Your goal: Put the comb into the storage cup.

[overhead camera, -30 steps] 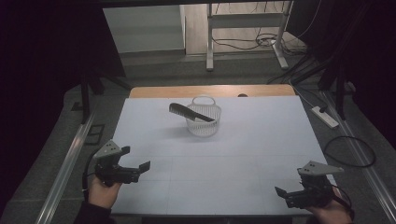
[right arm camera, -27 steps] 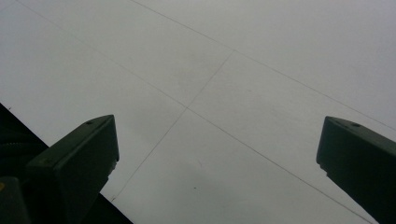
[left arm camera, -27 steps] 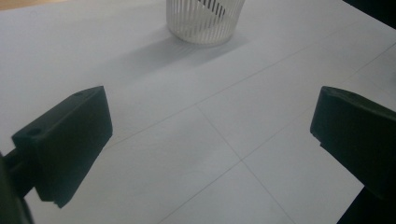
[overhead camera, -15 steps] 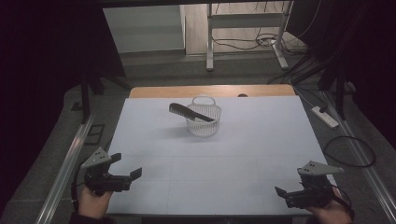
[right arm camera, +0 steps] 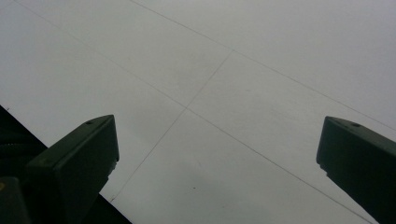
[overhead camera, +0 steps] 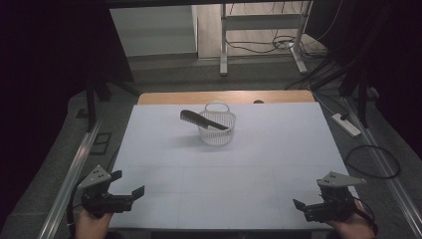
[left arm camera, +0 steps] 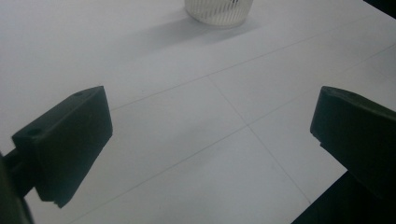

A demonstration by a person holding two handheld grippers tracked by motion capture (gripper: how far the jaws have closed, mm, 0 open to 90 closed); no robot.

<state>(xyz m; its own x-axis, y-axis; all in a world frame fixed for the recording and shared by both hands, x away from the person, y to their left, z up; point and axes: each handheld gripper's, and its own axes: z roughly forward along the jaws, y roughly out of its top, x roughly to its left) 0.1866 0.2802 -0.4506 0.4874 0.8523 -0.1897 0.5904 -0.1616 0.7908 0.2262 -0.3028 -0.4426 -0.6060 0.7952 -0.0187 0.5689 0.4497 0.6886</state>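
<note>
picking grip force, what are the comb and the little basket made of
Comb: looks like hard black plastic, matte, with fine moulded teeth. Basket: likely white plastic with thin vertical ribs and a loop handle; wire can't be ruled out.

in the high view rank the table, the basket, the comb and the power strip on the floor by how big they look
1. table, by far the largest.
2. basket.
3. comb, lying across the basket's rim, long but thin.
4. power strip, close to the comb in length; it lies lower and farther off, so that order is unsure.
</note>
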